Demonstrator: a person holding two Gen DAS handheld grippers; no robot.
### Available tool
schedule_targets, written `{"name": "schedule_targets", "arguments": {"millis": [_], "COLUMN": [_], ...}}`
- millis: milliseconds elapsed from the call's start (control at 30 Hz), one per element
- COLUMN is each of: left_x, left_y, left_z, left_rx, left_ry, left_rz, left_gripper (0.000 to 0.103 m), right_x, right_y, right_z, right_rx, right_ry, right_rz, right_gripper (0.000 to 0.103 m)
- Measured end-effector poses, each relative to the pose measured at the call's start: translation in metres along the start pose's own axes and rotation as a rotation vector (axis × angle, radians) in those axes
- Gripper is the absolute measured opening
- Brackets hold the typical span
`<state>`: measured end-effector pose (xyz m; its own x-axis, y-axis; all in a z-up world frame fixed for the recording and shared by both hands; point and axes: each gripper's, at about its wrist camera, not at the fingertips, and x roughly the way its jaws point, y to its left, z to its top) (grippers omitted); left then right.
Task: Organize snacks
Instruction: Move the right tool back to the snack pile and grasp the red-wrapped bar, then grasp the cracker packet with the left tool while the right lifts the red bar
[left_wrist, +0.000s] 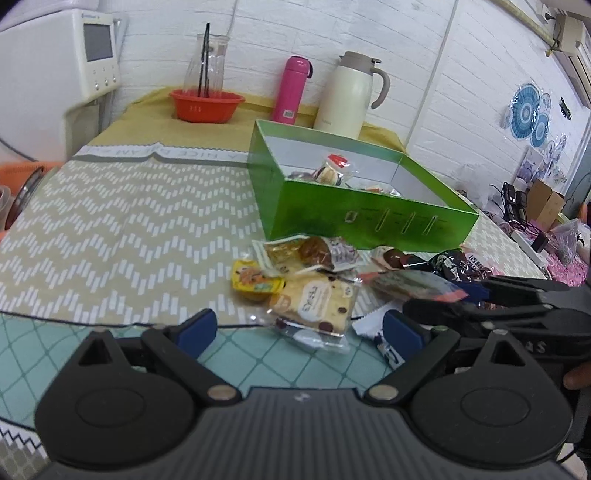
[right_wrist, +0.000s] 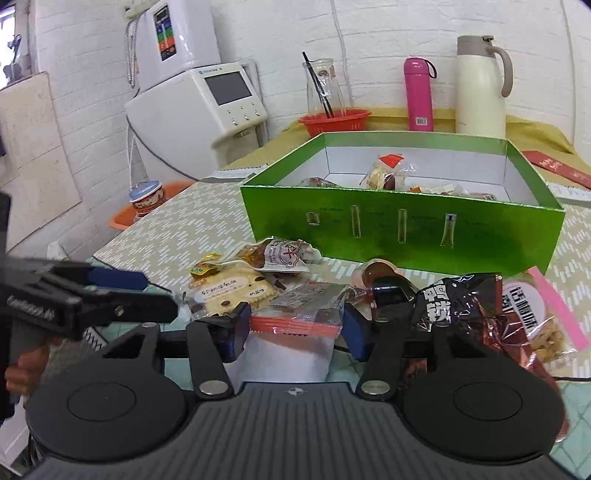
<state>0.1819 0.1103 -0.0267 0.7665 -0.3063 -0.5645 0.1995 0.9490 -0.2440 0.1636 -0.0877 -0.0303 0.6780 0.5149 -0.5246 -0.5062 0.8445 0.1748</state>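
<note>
Both grippers are pitched downward before the green box (right_wrist: 402, 229). Left gripper (left_wrist: 299, 332) is spread wide over the biscuit packet (left_wrist: 317, 299), gripping nothing. Right gripper (right_wrist: 295, 325) brackets a red-edged clear packet (right_wrist: 295, 317); pad contact cannot be told. Packet print is unreadable.

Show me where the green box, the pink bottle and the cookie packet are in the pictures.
green box (right_wrist: 402, 229): right wrist view, on its front wall.
pink bottle (right_wrist: 419, 96): right wrist view, on the middle of its body.
cookie packet (left_wrist: 317, 301): left wrist view, on its label.
</note>
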Motion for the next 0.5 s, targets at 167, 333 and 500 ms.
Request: {"name": "schedule_targets", "arguments": {"millis": [167, 333, 500], "left_x": [0.02, 0.033, 0.039], "left_y": [-0.009, -0.012, -0.012], "left_z": [0.004, 0.004, 0.001], "left_rx": [0.048, 0.089, 0.14], "left_ry": [0.021, 0.056, 0.054], "left_rz": [0.002, 0.037, 0.091], "left_gripper": [0.096, 0.096, 0.074], "right_x": [-0.033, -0.05, -0.054], "right_y": [-0.004, -0.015, -0.014], "right_z": [-0.015, -0.022, -0.033], "right_rx": [-0.083, -0.078, -0.075], "right_ry": [0.006, -0.004, 0.012], "right_rz": [-0.027, -0.059, -0.068], "right_gripper": [0.086, 0.086, 0.089]}}
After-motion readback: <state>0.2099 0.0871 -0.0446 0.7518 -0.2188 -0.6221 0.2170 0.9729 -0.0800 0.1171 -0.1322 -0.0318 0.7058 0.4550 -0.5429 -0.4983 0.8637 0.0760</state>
